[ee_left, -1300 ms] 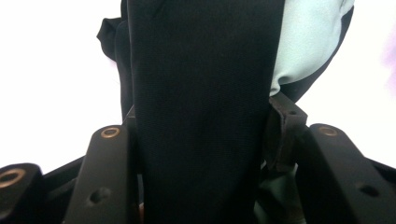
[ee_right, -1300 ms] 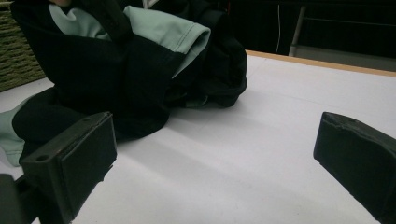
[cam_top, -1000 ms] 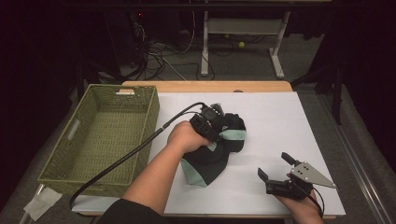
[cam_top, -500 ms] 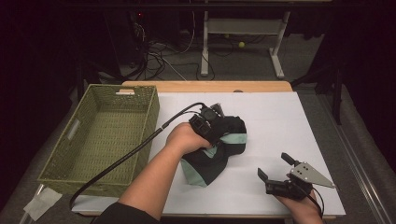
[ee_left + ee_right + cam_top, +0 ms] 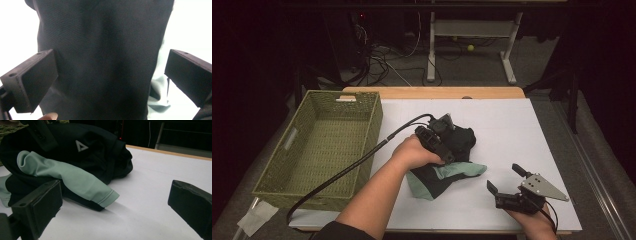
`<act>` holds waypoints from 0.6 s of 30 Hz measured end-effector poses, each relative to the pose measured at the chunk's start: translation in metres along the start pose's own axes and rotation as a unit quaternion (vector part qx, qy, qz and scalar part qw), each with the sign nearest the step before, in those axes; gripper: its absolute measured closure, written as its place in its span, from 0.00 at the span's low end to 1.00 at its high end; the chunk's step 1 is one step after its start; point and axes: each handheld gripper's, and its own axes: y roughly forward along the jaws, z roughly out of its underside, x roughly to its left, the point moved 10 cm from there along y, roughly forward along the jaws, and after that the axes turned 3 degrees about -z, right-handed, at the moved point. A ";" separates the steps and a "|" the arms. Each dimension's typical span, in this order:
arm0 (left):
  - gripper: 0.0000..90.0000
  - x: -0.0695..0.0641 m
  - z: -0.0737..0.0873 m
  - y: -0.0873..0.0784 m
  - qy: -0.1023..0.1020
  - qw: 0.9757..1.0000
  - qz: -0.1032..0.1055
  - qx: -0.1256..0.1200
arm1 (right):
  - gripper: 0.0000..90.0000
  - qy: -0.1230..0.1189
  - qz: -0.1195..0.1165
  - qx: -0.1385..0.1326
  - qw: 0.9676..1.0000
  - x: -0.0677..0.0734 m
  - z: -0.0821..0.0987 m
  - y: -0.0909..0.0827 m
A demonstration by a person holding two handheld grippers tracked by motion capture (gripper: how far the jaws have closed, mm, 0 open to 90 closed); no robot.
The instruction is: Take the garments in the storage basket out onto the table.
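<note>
The left tool (image 5: 447, 131) has just been opening and hangs spread directly over the crumpled black-and-mint garment (image 5: 459, 172) at mid-table (image 5: 512, 125), nothing pinched, while the open right tool (image 5: 507, 180) waits just beside its mint sleeve.
</note>
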 end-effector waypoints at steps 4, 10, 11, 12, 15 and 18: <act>0.00 -0.002 0.000 -0.005 -0.013 1.000 0.010 -0.013 | 0.00 0.002 0.002 0.002 1.000 -0.001 0.001 0.000; 0.00 -0.004 0.016 -0.012 -0.019 1.000 0.004 -0.007 | 0.00 0.001 0.002 0.001 1.000 0.000 0.000 0.000; 0.00 -0.004 0.018 -0.013 -0.020 1.000 0.005 -0.010 | 0.00 0.000 0.002 0.001 1.000 0.000 0.000 0.000; 0.00 -0.005 0.020 -0.013 -0.020 1.000 0.006 -0.011 | 0.00 -0.001 0.002 0.001 1.000 0.000 0.000 0.000; 0.00 -0.006 0.027 -0.014 -0.020 1.000 0.013 -0.006 | 0.00 0.000 0.003 0.001 1.000 0.000 0.000 0.000; 0.00 -0.006 0.034 -0.015 -0.023 1.000 0.013 -0.008 | 0.00 -0.001 0.003 0.002 1.000 -0.001 0.000 0.000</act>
